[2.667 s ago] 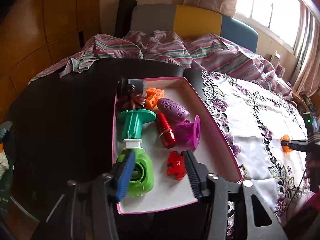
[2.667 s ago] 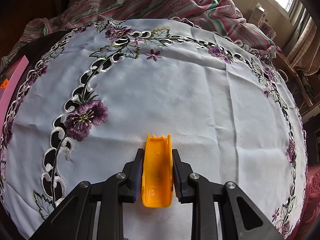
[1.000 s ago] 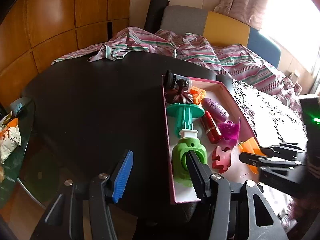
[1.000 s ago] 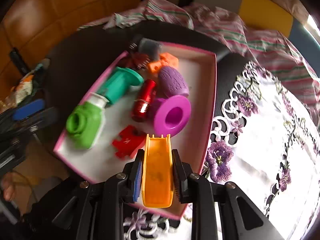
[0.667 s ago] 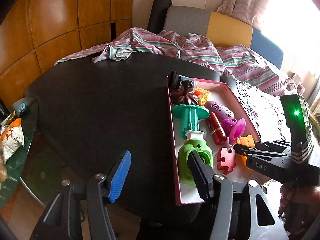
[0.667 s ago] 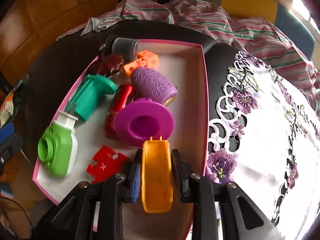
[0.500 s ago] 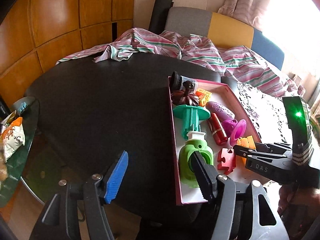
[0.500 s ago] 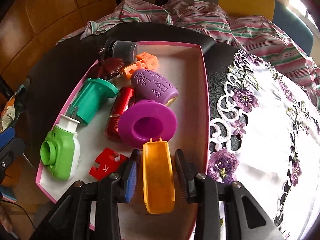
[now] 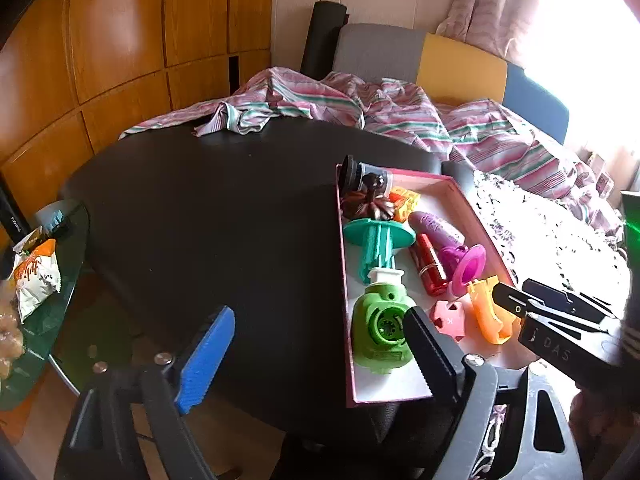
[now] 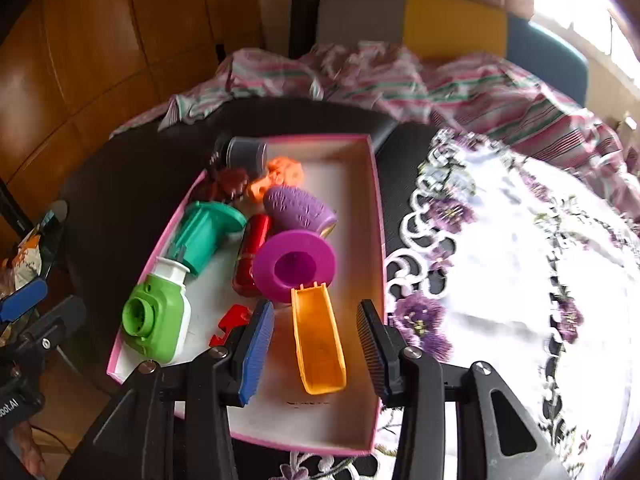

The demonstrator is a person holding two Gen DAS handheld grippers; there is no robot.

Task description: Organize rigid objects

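An orange channel-shaped piece (image 10: 318,348) lies on the floor of the pink box (image 10: 378,240), against a magenta flanged spool (image 10: 296,266). My right gripper (image 10: 314,344) straddles it with jaws opening, and both pads stand clear of its sides. The left wrist view shows the same orange piece (image 9: 488,312) just ahead of the right gripper (image 9: 520,304). My left gripper (image 9: 316,352) hovers by the near left corner of the box (image 9: 344,280), its jaws opening wide and nothing gripped. A green camera-shaped toy (image 10: 158,320) and a red puzzle piece (image 10: 232,320) lie nearby.
The box also holds a teal flanged piece (image 10: 208,236), a red cylinder (image 10: 254,252), a purple cup (image 10: 298,208) and an orange block (image 10: 276,178). A white embroidered cloth (image 10: 520,260) covers the right of the black table (image 9: 200,220). Striped fabric (image 10: 400,80) lies behind, and a glass side table (image 9: 68,272) stands at the left.
The right gripper carried the orange piece over the box, let it go on the box floor and spread its jaws. The left gripper's jaws widened.
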